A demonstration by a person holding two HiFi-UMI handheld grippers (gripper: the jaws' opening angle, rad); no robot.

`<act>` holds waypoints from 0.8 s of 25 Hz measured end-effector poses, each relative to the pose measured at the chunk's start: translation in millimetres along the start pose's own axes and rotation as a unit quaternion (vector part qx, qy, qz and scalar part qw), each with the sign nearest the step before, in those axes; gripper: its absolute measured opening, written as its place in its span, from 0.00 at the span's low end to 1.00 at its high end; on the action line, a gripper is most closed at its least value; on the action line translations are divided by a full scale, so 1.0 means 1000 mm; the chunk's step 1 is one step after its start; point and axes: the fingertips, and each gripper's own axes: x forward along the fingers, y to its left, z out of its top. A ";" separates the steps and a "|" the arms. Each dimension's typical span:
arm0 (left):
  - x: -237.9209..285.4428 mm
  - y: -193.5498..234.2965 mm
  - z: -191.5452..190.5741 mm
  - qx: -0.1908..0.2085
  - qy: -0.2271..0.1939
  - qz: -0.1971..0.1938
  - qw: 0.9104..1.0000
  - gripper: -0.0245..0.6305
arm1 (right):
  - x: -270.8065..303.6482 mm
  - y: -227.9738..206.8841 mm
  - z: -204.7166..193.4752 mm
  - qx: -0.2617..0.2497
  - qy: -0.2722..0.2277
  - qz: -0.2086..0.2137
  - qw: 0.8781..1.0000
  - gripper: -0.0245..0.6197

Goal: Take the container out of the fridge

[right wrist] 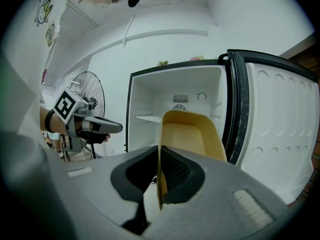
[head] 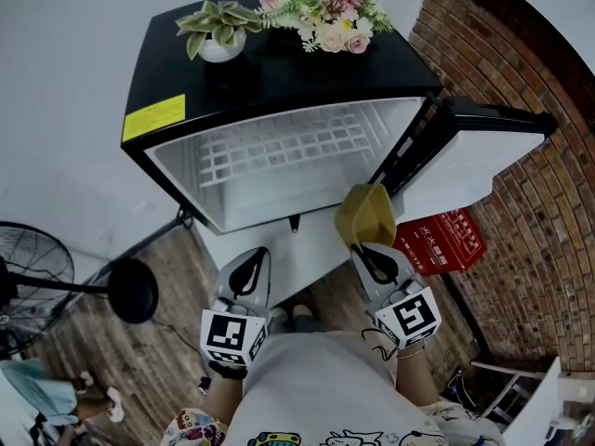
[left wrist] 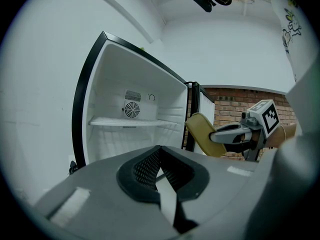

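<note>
Outside open black mini fridge (head: 307, 74), right tool (head: 368, 249) clamping rim of yellow plastic container (head: 364, 214); left tool (head: 253, 260) hovering, jaws together, empty.

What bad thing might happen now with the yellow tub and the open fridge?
1. The right gripper pinches the yellow container by one thin wall only, so it might tilt or slip out and drop.
2. The open fridge door stands close beside the container; a sideways swing might bump it.
3. The left gripper is shut and empty, so nothing backs up the hold.
</note>
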 end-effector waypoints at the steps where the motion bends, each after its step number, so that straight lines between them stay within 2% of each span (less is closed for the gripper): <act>1: 0.000 0.000 0.000 0.000 0.000 0.000 1.000 0.04 | 0.000 0.000 0.000 0.000 0.001 0.001 1.000 0.06; 9: -0.001 0.003 0.003 -0.012 -0.008 -0.001 1.000 0.04 | 0.001 0.000 0.000 -0.004 0.003 0.000 1.000 0.06; 20: -0.003 0.014 0.013 -0.002 -0.021 0.009 1.000 0.04 | 0.000 -0.002 0.000 -0.005 0.002 -0.002 1.000 0.06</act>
